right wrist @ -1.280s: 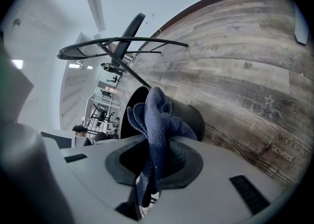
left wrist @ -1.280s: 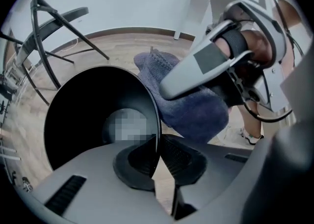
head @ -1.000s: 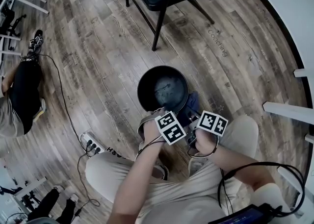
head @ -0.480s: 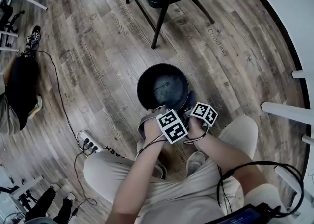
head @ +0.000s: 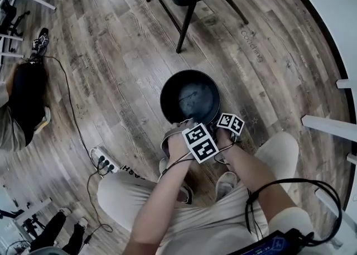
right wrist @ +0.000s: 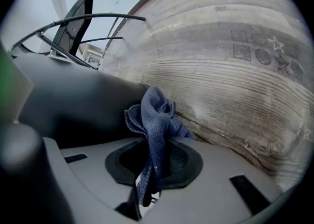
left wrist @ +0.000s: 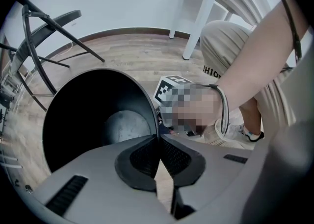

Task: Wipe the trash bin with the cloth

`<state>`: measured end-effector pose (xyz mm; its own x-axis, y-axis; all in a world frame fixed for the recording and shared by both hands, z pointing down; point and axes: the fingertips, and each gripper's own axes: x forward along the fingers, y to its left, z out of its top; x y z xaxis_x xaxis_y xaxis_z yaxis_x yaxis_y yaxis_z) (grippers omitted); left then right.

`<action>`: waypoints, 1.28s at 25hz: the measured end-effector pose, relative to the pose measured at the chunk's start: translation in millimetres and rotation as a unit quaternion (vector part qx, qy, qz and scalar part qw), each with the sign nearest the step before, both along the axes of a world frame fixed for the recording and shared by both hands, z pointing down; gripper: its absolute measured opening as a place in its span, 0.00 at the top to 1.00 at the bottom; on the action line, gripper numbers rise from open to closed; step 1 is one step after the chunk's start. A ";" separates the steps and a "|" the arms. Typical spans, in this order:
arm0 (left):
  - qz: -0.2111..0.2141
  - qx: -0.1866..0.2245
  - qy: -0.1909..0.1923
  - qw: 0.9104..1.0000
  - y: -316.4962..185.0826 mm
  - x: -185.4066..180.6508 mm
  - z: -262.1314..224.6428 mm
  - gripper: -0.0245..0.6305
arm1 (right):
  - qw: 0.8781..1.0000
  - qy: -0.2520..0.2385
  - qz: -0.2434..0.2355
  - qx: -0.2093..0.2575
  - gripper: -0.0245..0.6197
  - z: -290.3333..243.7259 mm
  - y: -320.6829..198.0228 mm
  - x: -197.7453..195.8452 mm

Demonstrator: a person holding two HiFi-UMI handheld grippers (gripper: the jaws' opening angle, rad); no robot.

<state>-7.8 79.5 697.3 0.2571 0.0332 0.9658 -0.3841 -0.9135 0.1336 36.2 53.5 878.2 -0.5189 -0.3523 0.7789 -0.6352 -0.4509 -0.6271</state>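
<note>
Trash bin sat mid-frame in head view | left gripper was clamped on its rim | right gripper pinched cloth beside outer wall | judged best: steady rim, press cloth flat

The head view looks steeply down from above onto a round black plastic trash bin on a grey-brown wood-plank floor. Both gripper views sit low, close behind their jaws: left facing the bin's mouth, right its outer wall.
</note>
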 end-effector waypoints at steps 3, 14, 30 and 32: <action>0.002 0.003 0.000 1.000 -0.7 -1.2 0.3 0.93 | 1.000 -0.005 -0.017 0.006 0.88 6.8 -2.2 -1.5; -0.024 -0.009 -0.003 1.000 -1.3 -2.1 0.2 0.93 | 0.996 0.066 -0.040 -0.046 0.87 -37.2 11.3 14.8; -0.176 0.024 0.064 0.982 -31.8 18.3 -12.6 0.93 | 0.998 -0.027 -0.056 0.029 0.87 -171.8 -5.1 25.6; -0.185 0.013 0.088 0.979 -31.8 20.2 -17.6 0.92 | 0.997 -0.038 -0.057 0.039 0.88 -187.7 -4.7 24.4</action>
